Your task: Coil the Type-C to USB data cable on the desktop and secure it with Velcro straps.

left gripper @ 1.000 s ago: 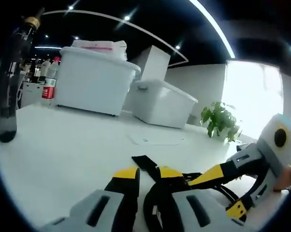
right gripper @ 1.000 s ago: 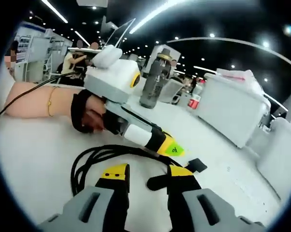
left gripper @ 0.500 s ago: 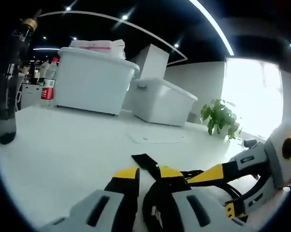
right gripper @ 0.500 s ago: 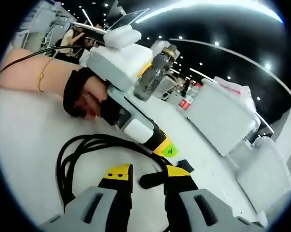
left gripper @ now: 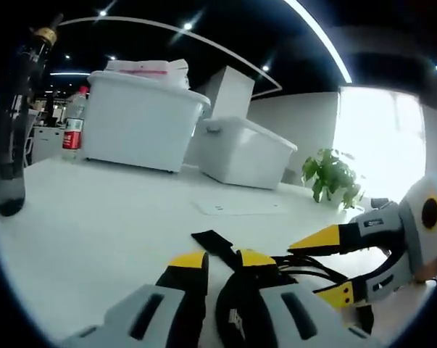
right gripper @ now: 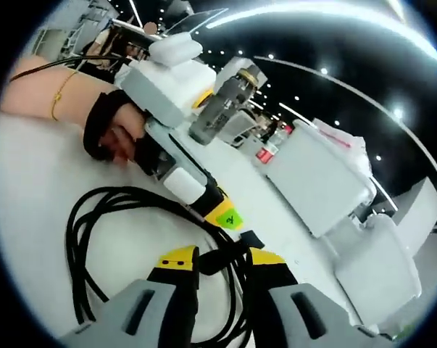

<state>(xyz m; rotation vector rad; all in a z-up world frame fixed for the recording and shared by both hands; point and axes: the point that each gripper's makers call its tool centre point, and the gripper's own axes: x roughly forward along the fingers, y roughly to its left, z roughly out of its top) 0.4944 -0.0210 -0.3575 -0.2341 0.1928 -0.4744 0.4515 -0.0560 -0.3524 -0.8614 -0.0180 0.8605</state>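
Cable (right gripper: 117,210) first: a thin black data cable lying in several loose loops on the white desktop (right gripper: 30,188), spreading left of the right gripper (right gripper: 222,262) and running up between its yellow-tipped jaws. A black strap end (right gripper: 217,262) crosses the narrow gap between those jaws; whether they pinch it or just frame it, I can't tell. Just beyond, the left gripper (right gripper: 222,214) comes in from the left with its tip down on the cable bundle, held by a hand in a black glove (right gripper: 106,134); its jaw gap is hidden from this side.

Over to the left gripper view: the left gripper (left gripper: 222,262) has its jaws close together, and a flat black strap (left gripper: 214,243) pokes out ahead between the tips, apparently clamped. Cable loops (left gripper: 305,264) show to the right of the jaws, partly hidden behind them. The right gripper (left gripper: 330,264) reaches in from the right with its two yellow tips clearly spread, one above the cable strands and one below.

Far left of that view, a dark bottle (left gripper: 11,123) is cut off by the edge. Ahead stand a red-labelled bottle (left gripper: 74,119), a large white lidded bin (left gripper: 138,119) with something pale on top, and a lower white bin (left gripper: 240,152); their contents are hidden. A green plant (left gripper: 330,180) sits to the right.
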